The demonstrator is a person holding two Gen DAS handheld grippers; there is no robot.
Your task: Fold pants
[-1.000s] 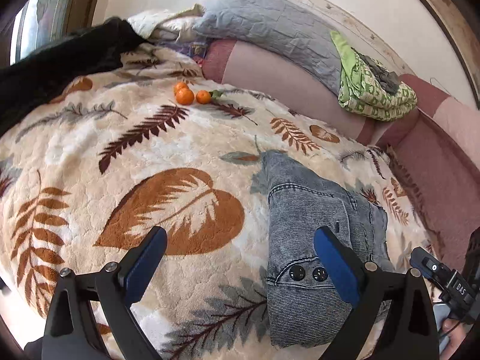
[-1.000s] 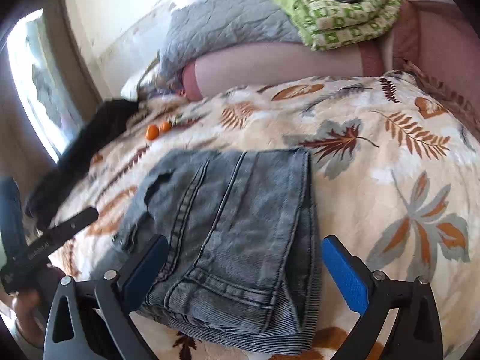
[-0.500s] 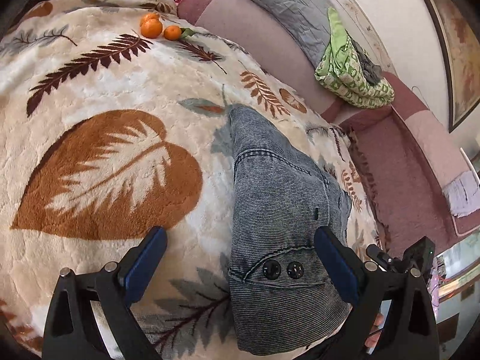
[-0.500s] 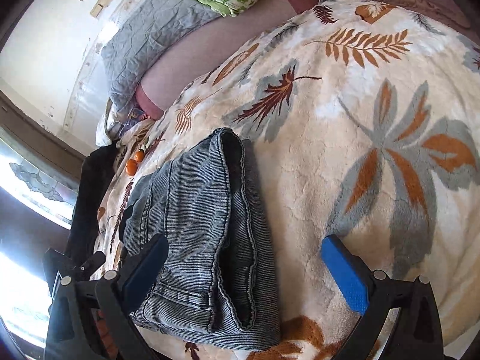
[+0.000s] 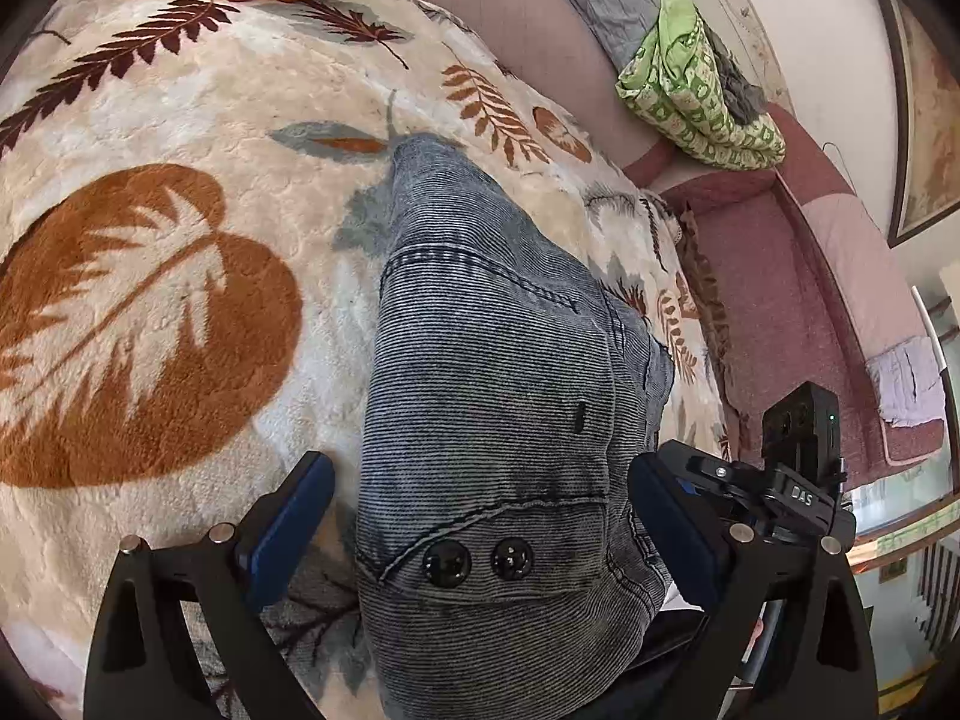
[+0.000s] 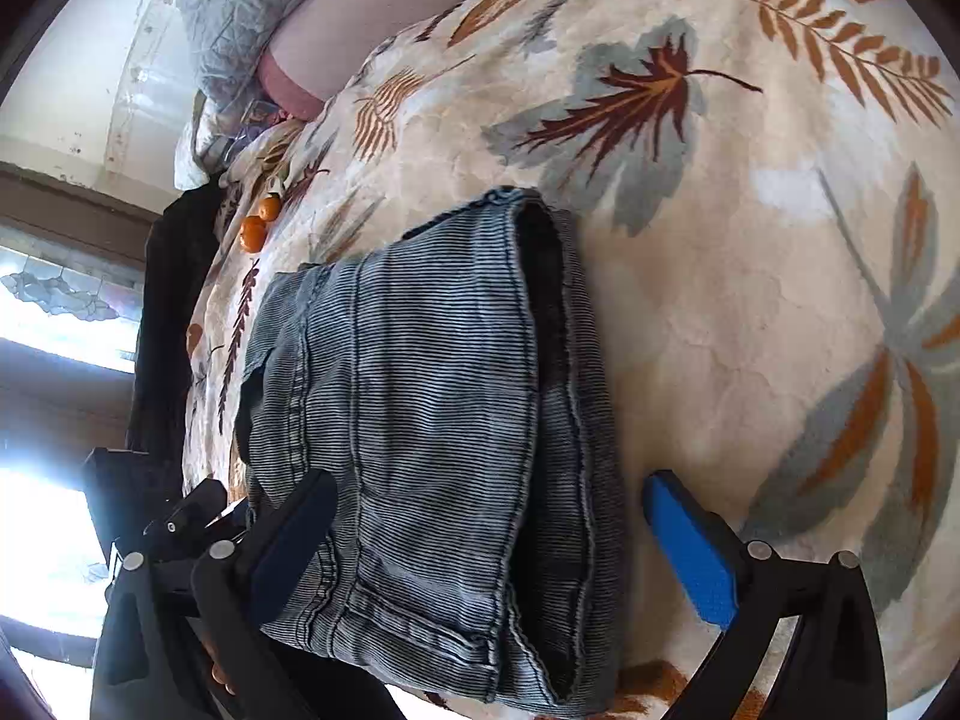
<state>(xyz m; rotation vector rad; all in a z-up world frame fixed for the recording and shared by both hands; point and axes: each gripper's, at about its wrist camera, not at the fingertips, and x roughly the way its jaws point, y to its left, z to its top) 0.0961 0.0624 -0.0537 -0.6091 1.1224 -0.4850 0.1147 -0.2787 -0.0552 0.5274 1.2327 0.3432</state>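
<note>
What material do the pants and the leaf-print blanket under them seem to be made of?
The pants look like washed grey-blue denim: fine ribbed weave, faded tone, raised double seams, two dark snap buttons. The blanket looks like plush fleece, probably synthetic: soft matte pile with an embossed, crackled surface and printed leaves. The exact fibre cannot be told.

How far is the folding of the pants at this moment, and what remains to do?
Mostly done: the pants lie as a compact folded stack on the leaf-print blanket, hem layers stacked at one end, waistband buttons at the other. In hand: nothing; the left gripper and right gripper are open, fingers straddling the bundle. Left: perhaps one more fold or some tidying, if any.
</note>
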